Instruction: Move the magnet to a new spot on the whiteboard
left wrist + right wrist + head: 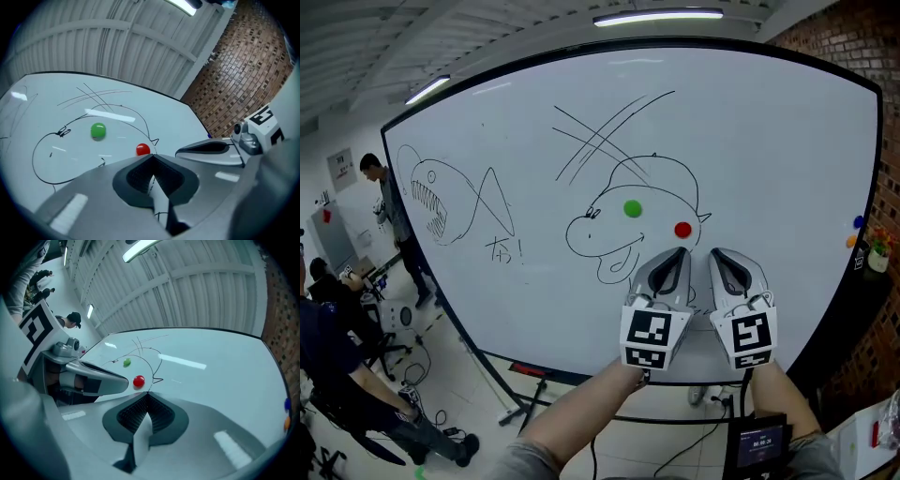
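White whiteboard, marker doodles on it. Round green magnet sits on the cartoon face, round red magnet near it, lower right. Left gripper just below the red one, jaws pressed together, empty. Right gripper beside it, same: closed on nothing.

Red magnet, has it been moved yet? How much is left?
Nothing looks done yet. The red magnet and green magnet both sit on the whiteboard. The left tool and right tool are shut and empty, just below the red one. Still to do: grab a magnet, place it elsewhere.
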Demonstrator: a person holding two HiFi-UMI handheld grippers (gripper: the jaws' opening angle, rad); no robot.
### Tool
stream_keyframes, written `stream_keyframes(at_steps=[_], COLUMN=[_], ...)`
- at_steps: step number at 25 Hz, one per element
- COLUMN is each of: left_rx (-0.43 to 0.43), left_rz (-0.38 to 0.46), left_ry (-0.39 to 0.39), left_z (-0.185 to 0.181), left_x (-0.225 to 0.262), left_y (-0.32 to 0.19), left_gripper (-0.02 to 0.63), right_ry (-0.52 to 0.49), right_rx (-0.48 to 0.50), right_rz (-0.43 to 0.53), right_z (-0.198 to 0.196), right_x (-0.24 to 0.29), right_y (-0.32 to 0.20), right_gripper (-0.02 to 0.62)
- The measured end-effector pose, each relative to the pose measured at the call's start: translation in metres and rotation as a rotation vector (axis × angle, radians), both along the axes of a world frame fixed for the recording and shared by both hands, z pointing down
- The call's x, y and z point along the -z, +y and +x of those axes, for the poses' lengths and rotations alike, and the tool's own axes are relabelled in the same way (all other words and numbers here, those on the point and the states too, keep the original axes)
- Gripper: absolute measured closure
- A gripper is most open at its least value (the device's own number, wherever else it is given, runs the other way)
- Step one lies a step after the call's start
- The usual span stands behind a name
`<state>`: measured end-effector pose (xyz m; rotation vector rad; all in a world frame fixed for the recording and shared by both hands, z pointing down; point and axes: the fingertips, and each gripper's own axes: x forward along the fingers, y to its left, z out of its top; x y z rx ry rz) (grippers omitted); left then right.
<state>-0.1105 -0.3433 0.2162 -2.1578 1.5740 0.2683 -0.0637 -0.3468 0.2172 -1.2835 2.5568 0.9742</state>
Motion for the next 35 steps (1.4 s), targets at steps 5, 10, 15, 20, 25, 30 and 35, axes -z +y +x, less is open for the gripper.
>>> stream_keyframes(at_steps=[5, 10, 15, 20, 25, 30, 35], left_rx=[0.019, 0.011, -0.008, -0.021, -0.028, -0.023, -0.019], left_rz=[-0.001, 0.011, 0.019, 0.025, 0.020, 0.026, 0.026], left_ry=[-0.005, -0.019, -0.026, -0.040, -0.037, -0.037, -0.041], left_z=[-0.026, -0.035, -0.038, -0.039, -0.042, -0.044, -0.046], left_x=[0.000, 0.004, 0.007, 0.007, 0.007, 0.010, 0.010], left_y=[0.004, 0.003, 0.000, -0.001, -0.003, -0.002, -0.001], left_gripper=[0.609, 0.609, 0.609, 0.609, 0.609, 0.609, 0.609], right_ry=[0.022, 0.022, 0.016, 0.046, 0.070, 0.094, 0.092], right_rx=[0.001, -0.018, -0.034, -0.060, -0.089, -0.126, -0.180], right_rz=[-0.002, 0.008, 0.036, 0.092, 0.108, 0.122, 0.119], right_z=[-0.029, -0.041, -0.047, -0.055, -0.057, -0.060, -0.057], right_x=[-0.002, 0.001, 0.008, 0.015, 0.020, 0.024, 0.023], right_y=[0.003, 0.000, -0.001, -0.001, -0.006, -0.011, -0.017], right_gripper=[0.589, 0.589, 0.588, 0.500, 0.443, 0.434, 0.465])
